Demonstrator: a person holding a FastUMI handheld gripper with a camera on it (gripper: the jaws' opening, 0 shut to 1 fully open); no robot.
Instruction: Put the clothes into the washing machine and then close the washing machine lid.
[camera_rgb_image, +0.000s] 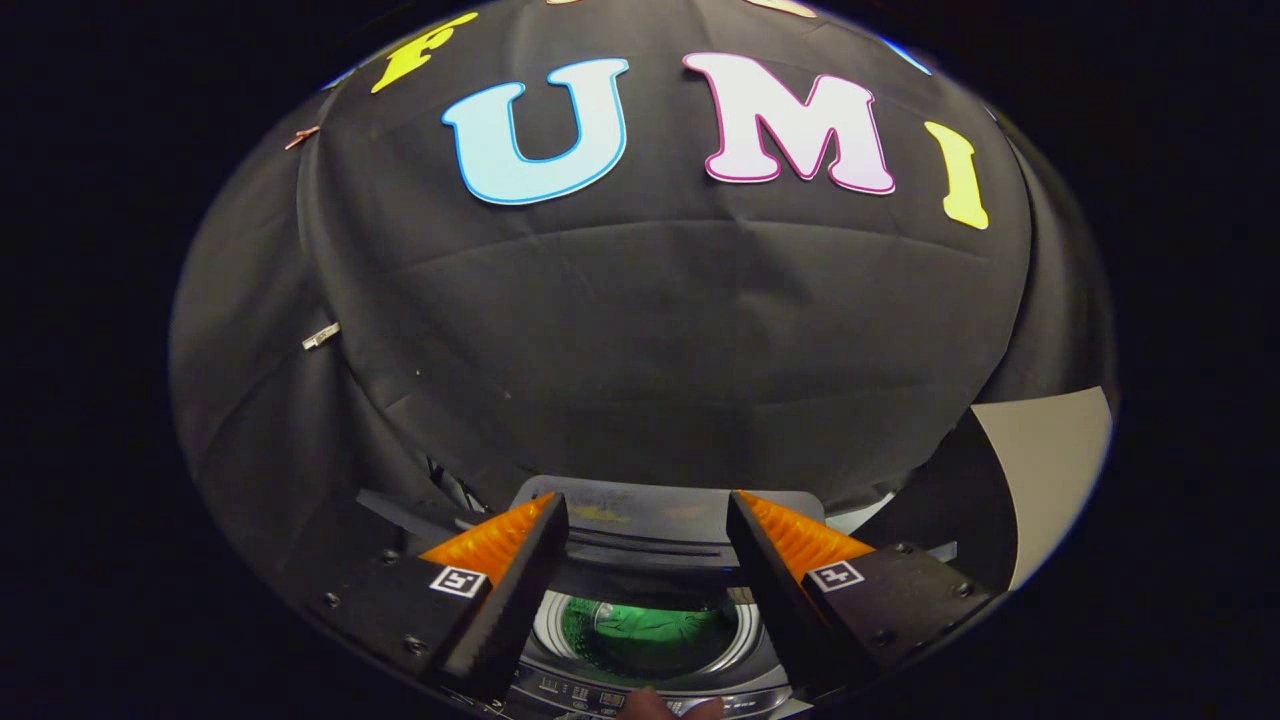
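- Looking down past the gripper (648, 560) into the washing machine (650, 690), sitting at 6 o'clock from the fingers' gap, just below and beyond the tips.
- Spread wide apart, fingers released, nothing held between them.
- Lying inside the drum (648, 632): something green, most likely the clothes (650, 630), low in the tub and lit from within; hard to tell how many pieces.
- Judging by that, loading step looks done, closing step left.
- Standing raised behind the opening, at 12 o'clock from the drum: the lid (650, 515), a dark flat panel tilted back toward the booth's wall, its front edge between the two fingertips.
- Expecting the lid to handle as a stiff, light, hinged panel with a smooth, possibly slippery face; probably better pushed or hooked at its free upper edge than pinched on the flat, then eased down so as not to slam.
- Expecting the clothes to be soft, limp and light, apt to snag on the rim if bunched high; here appearing well below the rim.
- Showing at 6 o'clock from the drum, near the control strip (600, 697): a fingertip of a hand (665, 708).
- Hanging at 3 o'clock, well apart from the machine: a pale sheet (1050, 470).
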